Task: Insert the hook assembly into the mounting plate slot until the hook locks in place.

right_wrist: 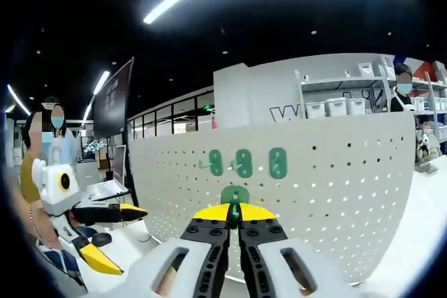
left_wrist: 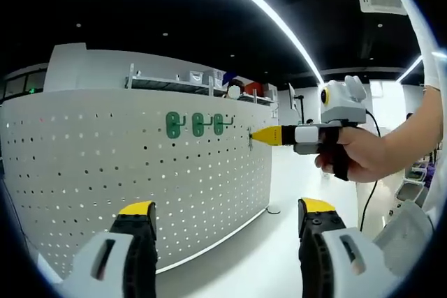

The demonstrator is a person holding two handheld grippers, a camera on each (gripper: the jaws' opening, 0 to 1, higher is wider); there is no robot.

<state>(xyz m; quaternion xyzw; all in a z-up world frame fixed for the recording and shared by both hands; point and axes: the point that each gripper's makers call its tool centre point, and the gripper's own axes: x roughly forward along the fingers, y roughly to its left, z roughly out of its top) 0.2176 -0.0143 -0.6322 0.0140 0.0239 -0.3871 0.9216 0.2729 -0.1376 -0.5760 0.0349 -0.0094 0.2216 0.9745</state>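
- Right gripper (right_wrist: 235,215), nearest in the right gripper view: its yellow-tipped jaws are pressed together on a green hook assembly (right_wrist: 235,197), a small rounded green plate with a dark slot in its face.
- Only the top of that hook assembly rises above the jaw tips; its lower part and any hook prong are hidden between them.
- The held piece sits right at the white pegboard (right_wrist: 328,186); whether it touches the board cannot be told from this view.
- In the left gripper view the same right gripper (left_wrist: 260,135), held in a person's hand (left_wrist: 353,155), points its yellow tip at the pegboard's (left_wrist: 105,165) surface, near the board's right end; the green piece is too small to make out there.
- Left gripper (left_wrist: 227,211): jaws spread wide apart with nothing between them, well back from the board.
- Three mounted green hooks (right_wrist: 246,162) stand in a row just above the held piece, each a rounded green plate; in the left gripper view they (left_wrist: 198,125) lie just left of the right gripper's tip.
- The board is dotted with free holes below and to either side of the row.
- Beyond the board's top edge stand shelving with bins (right_wrist: 335,102) and a person (right_wrist: 401,92).
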